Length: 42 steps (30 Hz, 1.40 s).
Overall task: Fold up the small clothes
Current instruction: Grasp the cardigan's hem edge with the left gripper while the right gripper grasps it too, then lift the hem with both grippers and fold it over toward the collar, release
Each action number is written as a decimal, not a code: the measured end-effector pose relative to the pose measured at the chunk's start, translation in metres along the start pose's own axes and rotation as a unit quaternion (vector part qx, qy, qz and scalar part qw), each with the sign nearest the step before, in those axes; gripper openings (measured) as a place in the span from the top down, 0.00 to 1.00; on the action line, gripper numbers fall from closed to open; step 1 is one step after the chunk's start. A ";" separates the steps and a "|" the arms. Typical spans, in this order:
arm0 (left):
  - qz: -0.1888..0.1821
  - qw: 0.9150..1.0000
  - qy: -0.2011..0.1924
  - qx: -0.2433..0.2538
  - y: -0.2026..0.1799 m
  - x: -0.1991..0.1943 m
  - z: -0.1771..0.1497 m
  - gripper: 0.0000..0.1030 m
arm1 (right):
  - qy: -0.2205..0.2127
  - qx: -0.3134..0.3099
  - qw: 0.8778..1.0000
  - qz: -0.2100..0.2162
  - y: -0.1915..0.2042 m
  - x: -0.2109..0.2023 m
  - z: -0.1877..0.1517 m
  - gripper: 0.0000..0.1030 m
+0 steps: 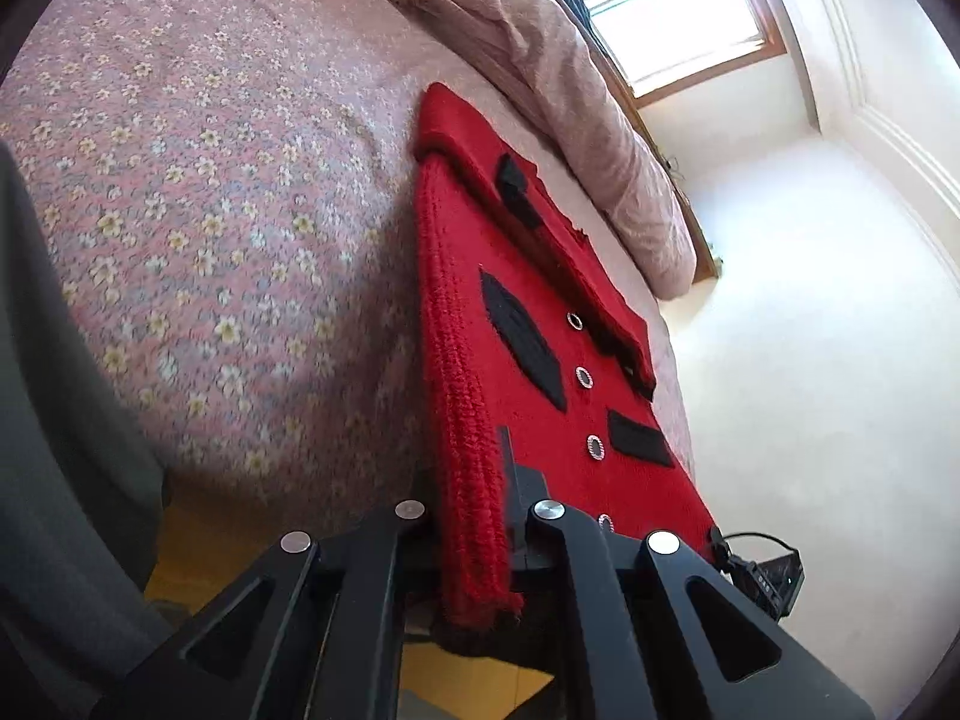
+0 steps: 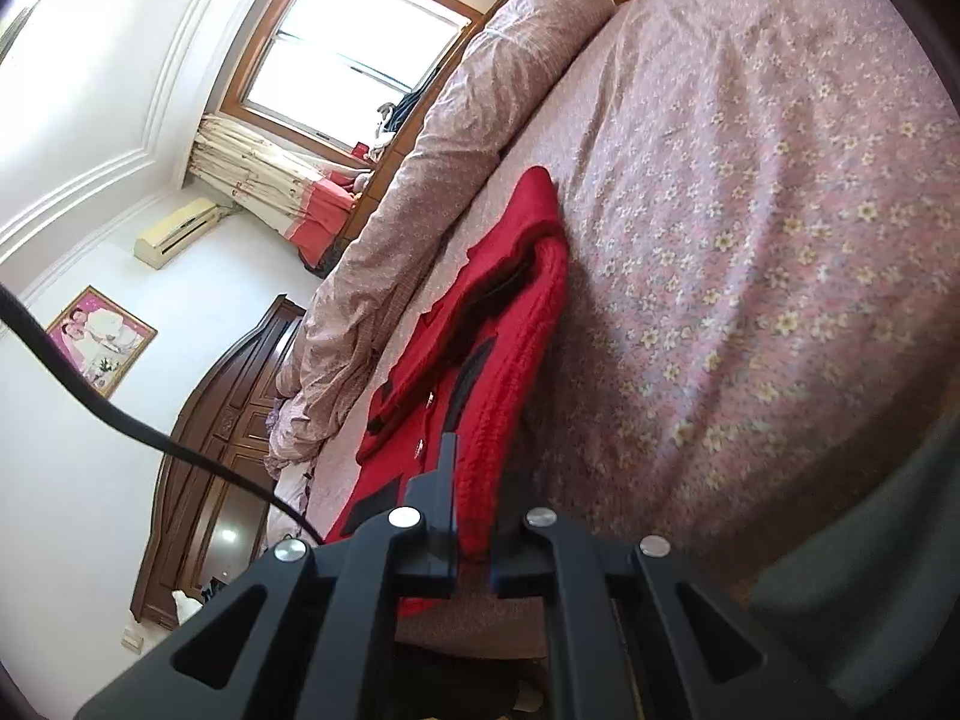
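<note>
Left wrist view shows my left tool (image 1: 474, 540) clamped together on the ribbed edge of the red cardigan (image 1: 540, 330), a thick roll of knit bunched between its fingers. In the right wrist view my right tool (image 2: 474, 540) is likewise pinched on a fold of the same garment near its lower edge. The cardigan lies stretched along the bed (image 1: 210, 180), beside the rolled quilt (image 1: 570, 90), with its black patches and a row of buttons (image 1: 585, 377) facing up.

What worries me most is an uneven grip. Each tool holds a bunched edge, and I cannot tell how many layers are caught; if one has only the top layer, the garment will, I judge, peel open rather than fold as one piece. The knit looks heavy and loose, so it could sag between my two hands and crease crookedly, or slide out of a pinch if I pull the tools apart too hard. Dragging it across the flowered bedspread may also ruck the sheet beneath. The dark cable (image 2: 120, 420) crossing the right view could snag if I swing that hand wide.
</note>
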<state>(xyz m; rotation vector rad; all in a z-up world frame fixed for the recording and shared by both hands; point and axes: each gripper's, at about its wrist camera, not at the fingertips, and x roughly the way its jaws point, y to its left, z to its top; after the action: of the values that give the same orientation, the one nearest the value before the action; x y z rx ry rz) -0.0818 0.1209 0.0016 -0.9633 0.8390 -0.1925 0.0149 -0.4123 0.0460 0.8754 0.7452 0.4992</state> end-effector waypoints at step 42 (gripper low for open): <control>0.051 0.995 -0.054 0.072 -0.057 0.204 0.285 1.00 | -0.005 -0.052 0.997 -0.054 -0.007 0.265 0.229 0.93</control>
<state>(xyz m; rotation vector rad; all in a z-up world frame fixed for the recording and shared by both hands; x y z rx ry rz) 0.2698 0.1711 0.0185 -0.7861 0.7619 -0.1102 0.3605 -0.3552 0.0379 0.7355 0.7469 0.4347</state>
